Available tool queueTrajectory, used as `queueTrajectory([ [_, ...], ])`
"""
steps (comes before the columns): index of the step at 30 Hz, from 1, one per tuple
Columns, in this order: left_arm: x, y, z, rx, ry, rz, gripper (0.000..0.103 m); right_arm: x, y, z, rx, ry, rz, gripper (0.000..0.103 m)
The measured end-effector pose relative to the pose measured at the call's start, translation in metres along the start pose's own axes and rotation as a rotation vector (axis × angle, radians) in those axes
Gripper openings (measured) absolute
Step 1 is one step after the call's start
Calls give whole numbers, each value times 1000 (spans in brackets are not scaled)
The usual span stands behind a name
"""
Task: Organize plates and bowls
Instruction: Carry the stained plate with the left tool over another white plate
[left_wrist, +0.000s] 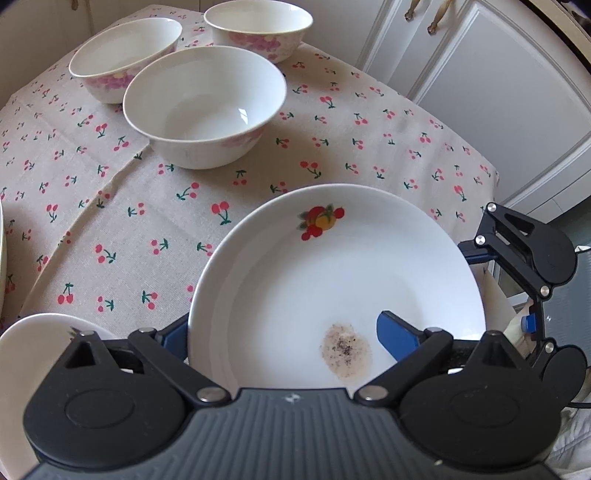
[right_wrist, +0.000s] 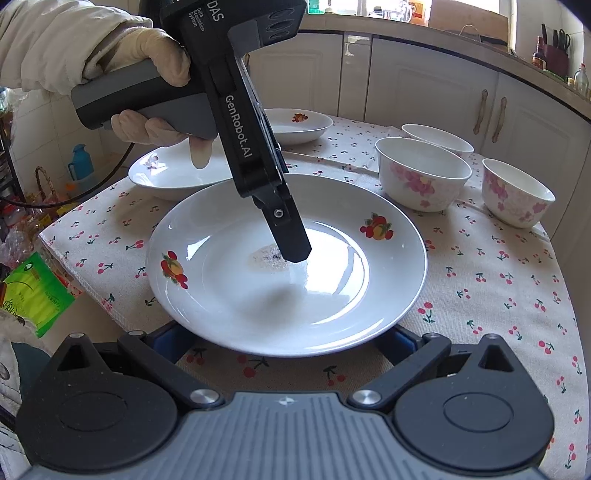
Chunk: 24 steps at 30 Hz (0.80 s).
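Note:
A white plate (left_wrist: 332, 266) with fruit prints and a brown speckled stain (right_wrist: 267, 258) lies on the cherry-print cloth. My left gripper (left_wrist: 286, 338) points steeply down at it, open wide. Its right pad is inside the plate by the stain. Its left pad is outside the rim, partly hidden behind it. In the right wrist view one of its fingers (right_wrist: 291, 236) touches the plate's middle. My right gripper (right_wrist: 282, 341) stands open at the plate's near edge, its two blue tips tucked under the rim. Three floral bowls (left_wrist: 205, 107) (left_wrist: 125, 59) (left_wrist: 258, 29) stand farther back.
Two more white plates (right_wrist: 177, 173) (right_wrist: 299, 125) sit on the table's far left in the right wrist view. A gloved hand (right_wrist: 147, 55) holds the left gripper. White cabinets (left_wrist: 498, 74) stand close behind the table. A green packet (right_wrist: 33, 291) lies off the table's left edge.

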<state>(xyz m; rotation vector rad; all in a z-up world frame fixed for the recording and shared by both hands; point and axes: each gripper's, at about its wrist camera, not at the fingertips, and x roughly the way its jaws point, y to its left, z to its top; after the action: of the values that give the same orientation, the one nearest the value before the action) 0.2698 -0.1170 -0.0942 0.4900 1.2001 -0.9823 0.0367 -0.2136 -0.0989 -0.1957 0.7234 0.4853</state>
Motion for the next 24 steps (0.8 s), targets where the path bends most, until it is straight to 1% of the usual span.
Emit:
queueTrajectory([
  [7, -4, 3, 0, -9, -16, 2, 92, 1, -1, 4, 6, 25, 4, 103],
  [15, -9, 3, 0, -15, -45, -12, 92, -1, -2, 6, 5, 38, 5, 103],
  [19, -19, 4, 0, -18, -69, -12, 92, -3, -4, 12, -1, 39, 5, 103],
  [24, -41, 10, -3, -41, -117, -4, 92, -6, -5, 27, -20, 30, 15, 103],
])
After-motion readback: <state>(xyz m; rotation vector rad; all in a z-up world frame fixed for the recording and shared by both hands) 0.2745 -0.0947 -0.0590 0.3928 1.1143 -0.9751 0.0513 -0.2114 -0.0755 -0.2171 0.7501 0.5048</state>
